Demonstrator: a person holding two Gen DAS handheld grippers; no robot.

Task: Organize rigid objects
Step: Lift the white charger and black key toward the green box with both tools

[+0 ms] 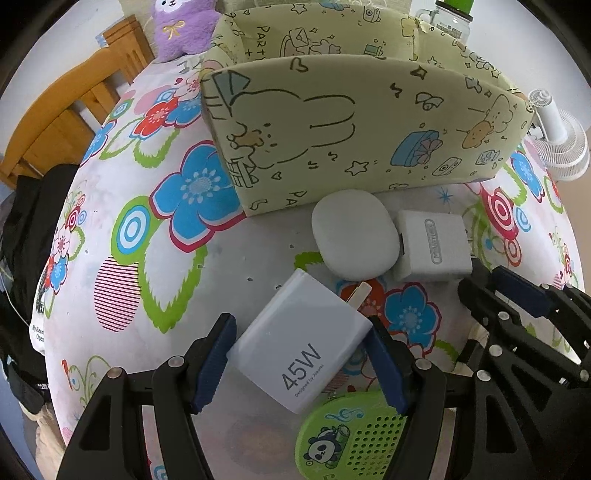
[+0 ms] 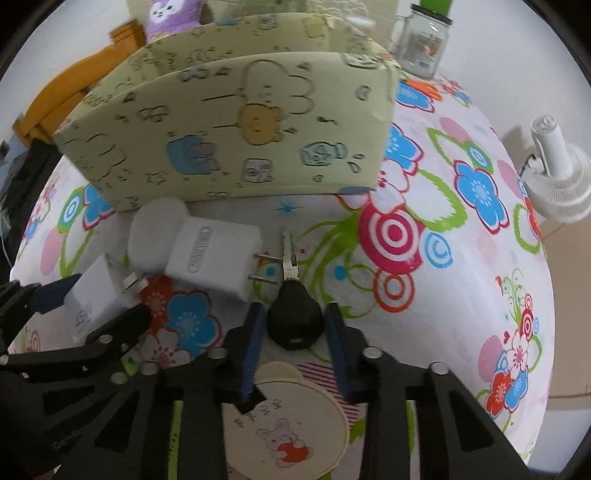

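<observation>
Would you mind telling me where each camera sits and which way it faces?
Left wrist: on the left gripper, looking steeply down past its fingers at the 45W charger they clamp.
Right wrist: on the right gripper, looking steeply down at the black-headed key it grips.
Shared: the patterned box, the smaller charger, each other's gripper.

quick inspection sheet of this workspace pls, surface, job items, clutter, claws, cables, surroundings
surface: floral tablecloth.
job's things: 45W charger, white earbud case, smaller white charger, black-headed key, cartoon-print box.
clutter: green panda disc, round rabbit-print disc.
grippers: left claw closed on the 45W charger; right claw shut on the key's head.
cables: nothing seen.
surroundings: purple plush, glass jar, white fan, wooden furniture.
</observation>
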